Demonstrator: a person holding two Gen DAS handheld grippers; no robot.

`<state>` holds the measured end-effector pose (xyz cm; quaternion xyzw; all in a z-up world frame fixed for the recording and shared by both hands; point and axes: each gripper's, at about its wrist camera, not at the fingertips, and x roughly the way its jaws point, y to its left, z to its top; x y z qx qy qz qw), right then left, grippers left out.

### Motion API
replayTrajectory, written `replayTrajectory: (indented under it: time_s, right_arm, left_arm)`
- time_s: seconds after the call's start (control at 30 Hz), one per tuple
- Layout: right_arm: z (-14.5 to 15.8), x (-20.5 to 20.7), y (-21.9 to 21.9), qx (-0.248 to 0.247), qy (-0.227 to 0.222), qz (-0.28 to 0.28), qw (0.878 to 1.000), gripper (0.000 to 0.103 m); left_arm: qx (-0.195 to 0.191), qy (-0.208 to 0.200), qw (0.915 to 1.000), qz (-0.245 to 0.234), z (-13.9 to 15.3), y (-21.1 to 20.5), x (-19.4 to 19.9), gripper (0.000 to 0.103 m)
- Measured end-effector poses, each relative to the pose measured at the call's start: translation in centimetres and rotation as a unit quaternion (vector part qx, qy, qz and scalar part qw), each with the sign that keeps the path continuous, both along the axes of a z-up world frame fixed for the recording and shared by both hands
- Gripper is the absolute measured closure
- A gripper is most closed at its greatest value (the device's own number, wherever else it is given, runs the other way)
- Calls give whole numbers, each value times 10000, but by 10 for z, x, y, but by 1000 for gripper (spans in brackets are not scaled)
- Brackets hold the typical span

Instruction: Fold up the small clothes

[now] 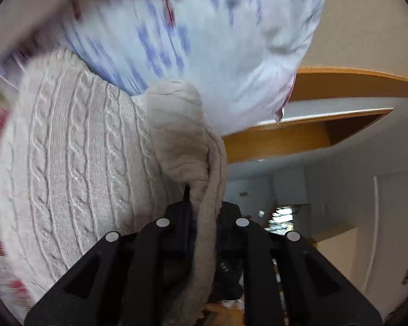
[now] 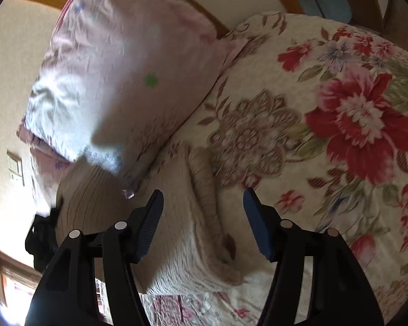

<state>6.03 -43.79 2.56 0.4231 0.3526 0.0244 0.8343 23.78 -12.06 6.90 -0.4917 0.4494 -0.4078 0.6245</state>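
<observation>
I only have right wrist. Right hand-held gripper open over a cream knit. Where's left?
Observer: The left hand-held gripper is shut on a fold of the cream knit sweater.
Operator: Is the knit lifted?
Observer: Can't tell; a bunched fold stands up from the shut jaws.
Operator: What's beyond it?
Observer: A pale pillow with blue print, right behind the sweater.
</observation>
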Motion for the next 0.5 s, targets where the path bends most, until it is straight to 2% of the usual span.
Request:
replayTrajectory:
  time_s: [0.07, 0.1, 0.13, 0.17, 0.2, 0.23, 0.27, 0.37, 0.43, 0.5]
  right_arm:
    - [0, 2, -6, 18, 62, 35, 10000, 40]
    - [-1, 2, -10, 83, 89, 60, 9999, 40]
    - [-1, 2, -14, 155, 107, 84, 9998, 39]
    - [-1, 2, -16, 199, 125, 103, 9997, 33]
    - [-2, 4, -18, 265, 140, 145, 9994, 29]
    - [-4, 6, -19, 343, 166, 191, 9991, 24]
    - [-7, 12, -19, 491, 225, 292, 9981, 24]
    - [-18, 32, -15, 740, 498, 584, 9943, 22]
    - [-23, 47, -9, 603, 762, 723, 9926, 22]
    - [-27, 57, -5, 540, 918, 806, 9910, 22]
  left_arm:
    - [-610, 564, 9951, -536, -17, -48, 7, 84]
    - [-770, 580, 9931, -673, -19, -59, 6, 84]
    - [-691, 431, 9944, -671, -16, -58, 5, 84]
    - [-445, 203, 9970, -593, -10, -52, 3, 83]
    - [-62, -51, 9990, -446, -5, -40, 2, 76]
    - [324, -219, 9988, -298, 0, -24, 1, 66]
    - [710, -377, 9966, -167, 3, -11, 0, 64]
    - [1923, -714, 9787, 79, 4, 21, -8, 53]
    - [2285, -723, 9708, 101, -4, 29, -16, 46]
    - [2584, -720, 9633, 70, -15, 36, -24, 44]
